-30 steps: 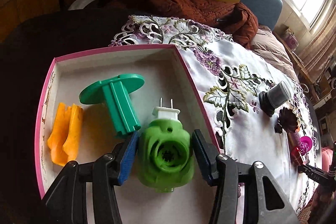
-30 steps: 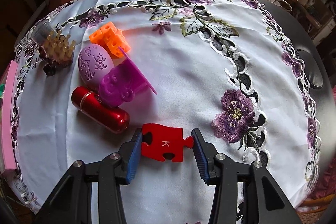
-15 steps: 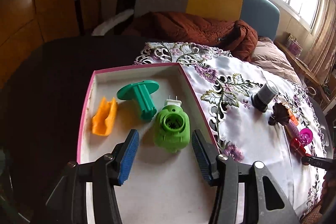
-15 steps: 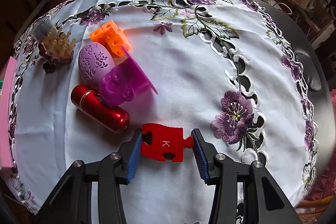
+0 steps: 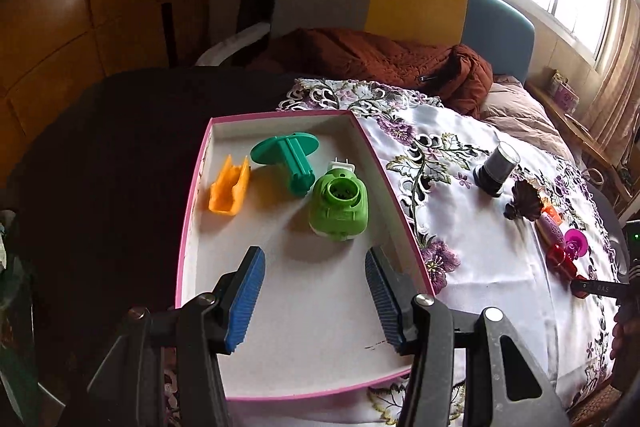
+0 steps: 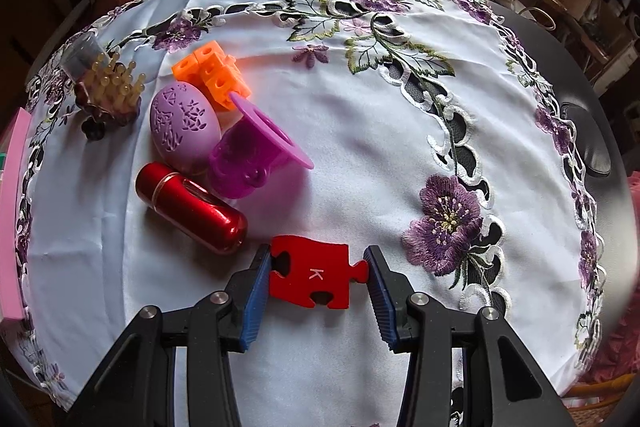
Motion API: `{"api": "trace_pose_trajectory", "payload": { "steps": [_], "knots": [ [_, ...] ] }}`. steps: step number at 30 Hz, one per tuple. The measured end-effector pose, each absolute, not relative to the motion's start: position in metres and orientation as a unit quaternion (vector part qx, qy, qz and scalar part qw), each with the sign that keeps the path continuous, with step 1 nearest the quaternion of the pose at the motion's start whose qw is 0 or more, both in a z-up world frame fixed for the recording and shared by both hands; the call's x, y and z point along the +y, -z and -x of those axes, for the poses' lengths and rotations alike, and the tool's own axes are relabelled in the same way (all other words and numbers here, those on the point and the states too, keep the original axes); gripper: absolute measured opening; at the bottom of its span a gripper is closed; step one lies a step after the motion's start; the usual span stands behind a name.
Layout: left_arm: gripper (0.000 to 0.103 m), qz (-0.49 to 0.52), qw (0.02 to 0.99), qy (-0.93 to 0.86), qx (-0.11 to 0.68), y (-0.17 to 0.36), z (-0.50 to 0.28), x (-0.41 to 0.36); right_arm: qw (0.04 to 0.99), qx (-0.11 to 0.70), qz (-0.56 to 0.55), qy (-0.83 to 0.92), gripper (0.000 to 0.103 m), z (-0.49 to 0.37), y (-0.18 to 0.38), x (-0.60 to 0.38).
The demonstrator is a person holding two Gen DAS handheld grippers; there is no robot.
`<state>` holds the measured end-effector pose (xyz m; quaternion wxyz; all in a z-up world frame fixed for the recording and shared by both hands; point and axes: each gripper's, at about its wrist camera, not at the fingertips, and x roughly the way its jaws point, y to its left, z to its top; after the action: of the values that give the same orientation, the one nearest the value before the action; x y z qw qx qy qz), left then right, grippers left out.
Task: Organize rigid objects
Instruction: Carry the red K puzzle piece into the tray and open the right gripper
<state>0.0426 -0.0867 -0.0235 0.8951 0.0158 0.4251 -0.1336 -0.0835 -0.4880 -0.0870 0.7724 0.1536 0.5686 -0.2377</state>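
Note:
A pink-rimmed white box (image 5: 400, 187) holds a green plug-in device (image 5: 339, 207), a teal flanged part (image 5: 289, 157) and an orange piece (image 5: 229, 190). My left gripper (image 5: 314, 301) is open and empty above the box's near half, well back from the green device. My right gripper (image 6: 316, 283) is shut on a red puzzle piece (image 6: 314, 277) marked K, at the cloth. Beside it lie a red cylinder (image 6: 192, 203), a purple cup-like piece (image 6: 250, 157), a lilac egg (image 6: 184, 125) and orange cubes (image 6: 210, 71).
A brown brush with pegs (image 6: 112, 91) and a small grey-capped jar (image 5: 498, 167) stand on the embroidered white cloth (image 6: 360, 147). The box's pink edge (image 6: 10, 211) shows at the left of the right wrist view. A rust-coloured blanket (image 5: 380, 59) lies behind the table.
My left gripper has let go of the green plug-in device and pulled back and up from it; the device now lies in the box. The right gripper holds still on the puzzle piece.

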Motion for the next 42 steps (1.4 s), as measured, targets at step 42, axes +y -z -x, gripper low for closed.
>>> {"api": "trace_pose_trajectory", "payload": {
  "steps": [42],
  "knots": [
    [0.053, 0.060, 0.896, 0.066, 0.434, 0.037, -0.039, 0.007, 0.841, 0.513, 0.042, -0.163, 0.046, -0.059, 0.042, -0.142]
  ]
}}
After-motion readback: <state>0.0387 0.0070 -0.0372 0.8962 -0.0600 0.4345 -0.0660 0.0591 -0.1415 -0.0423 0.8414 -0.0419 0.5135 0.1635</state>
